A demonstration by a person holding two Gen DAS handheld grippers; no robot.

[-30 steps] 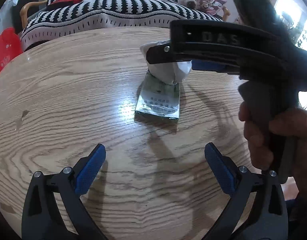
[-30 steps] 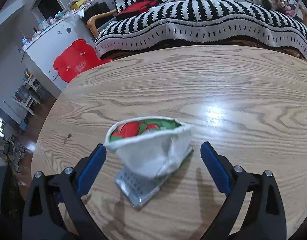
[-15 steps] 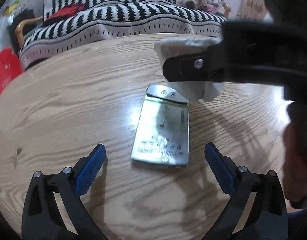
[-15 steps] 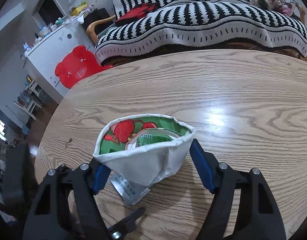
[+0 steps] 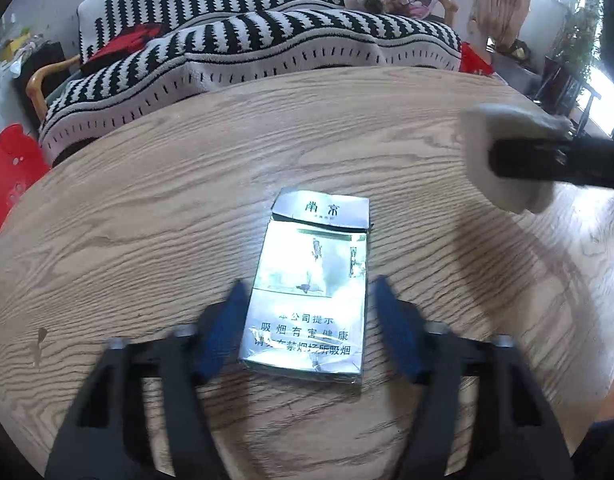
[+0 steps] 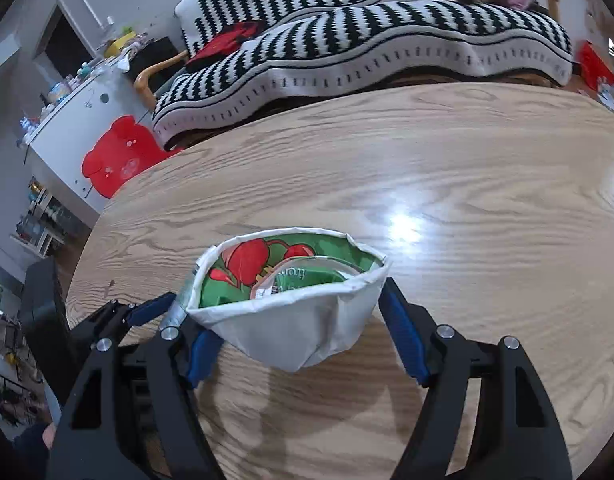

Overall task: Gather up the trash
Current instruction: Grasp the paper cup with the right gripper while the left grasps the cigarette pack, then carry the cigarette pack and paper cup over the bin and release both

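Observation:
A silver cigarette pack (image 5: 311, 288) with Chinese print lies flat on the round wooden table (image 5: 147, 220). My left gripper (image 5: 307, 324) is around its near half, the blue pads close beside each long side; contact cannot be told. My right gripper (image 6: 303, 332) is shut on a white paper bag (image 6: 295, 320), lifted above the table, its mouth open with a red and green wrapper (image 6: 275, 264) inside. The bag (image 5: 507, 164) and right gripper also show at the right of the left wrist view. The left gripper's fingers (image 6: 147, 308) show at the left of the right wrist view.
A sofa with a black and white striped blanket (image 5: 235, 48) stands behind the table. A red bear-shaped chair (image 6: 119, 156) and a white cabinet (image 6: 67, 120) are at the far left. A small dark mark (image 5: 39, 338) is on the table near its left edge.
My left gripper moved forward and narrowed its jaws around the cigarette pack. My right gripper lifted the bag off the pack and carried it to the right.

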